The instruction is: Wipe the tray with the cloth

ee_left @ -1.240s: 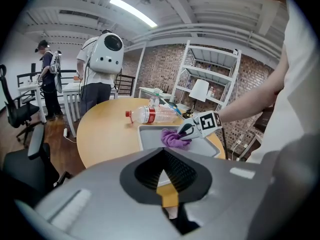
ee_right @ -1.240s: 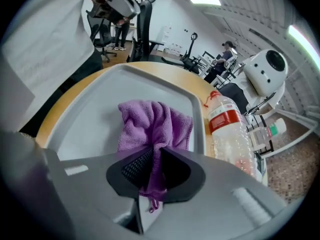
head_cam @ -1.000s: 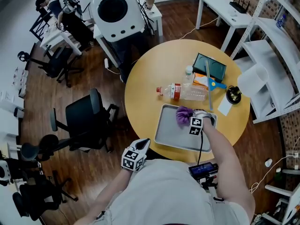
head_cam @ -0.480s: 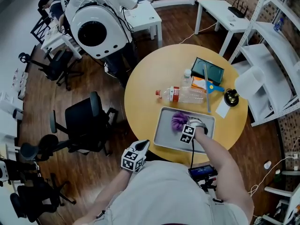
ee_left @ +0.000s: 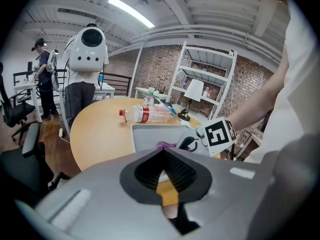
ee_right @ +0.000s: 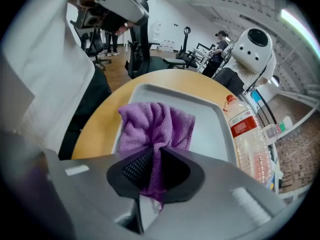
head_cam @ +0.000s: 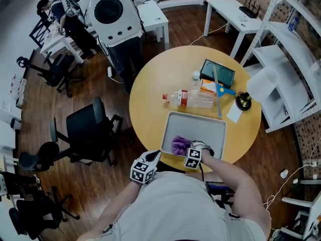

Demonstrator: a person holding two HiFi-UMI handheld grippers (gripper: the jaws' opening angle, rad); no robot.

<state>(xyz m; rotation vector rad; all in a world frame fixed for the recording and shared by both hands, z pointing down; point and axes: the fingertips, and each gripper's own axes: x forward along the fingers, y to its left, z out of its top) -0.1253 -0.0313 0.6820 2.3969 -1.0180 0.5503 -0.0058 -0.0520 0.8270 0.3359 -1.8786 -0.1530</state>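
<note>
As seen from the head, holds right gripper (head_cam: 186,148) out past the table (head_cam: 150,99) edge, clamped on cloth (head_cam: 178,145) at tray's (head_cam: 200,124) near left; holds left gripper (head_cam: 145,168) back, off the table. Right gripper view: shows cloth pinched between jaws, bunched on tray floor, bottle (ee_right: 247,134) alongside. Left gripper view: shows jaws closed on nothing

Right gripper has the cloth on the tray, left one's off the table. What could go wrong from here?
1. The tray lies close to the near edge of the table and the left gripper isn't steadying it; pulling strokes may drag it off.
2. The right gripper pinches only a bunched fold of the cloth; friction might tug it free.
3. The bottle lies on its side just past the far rim; a bump may roll it.
</note>
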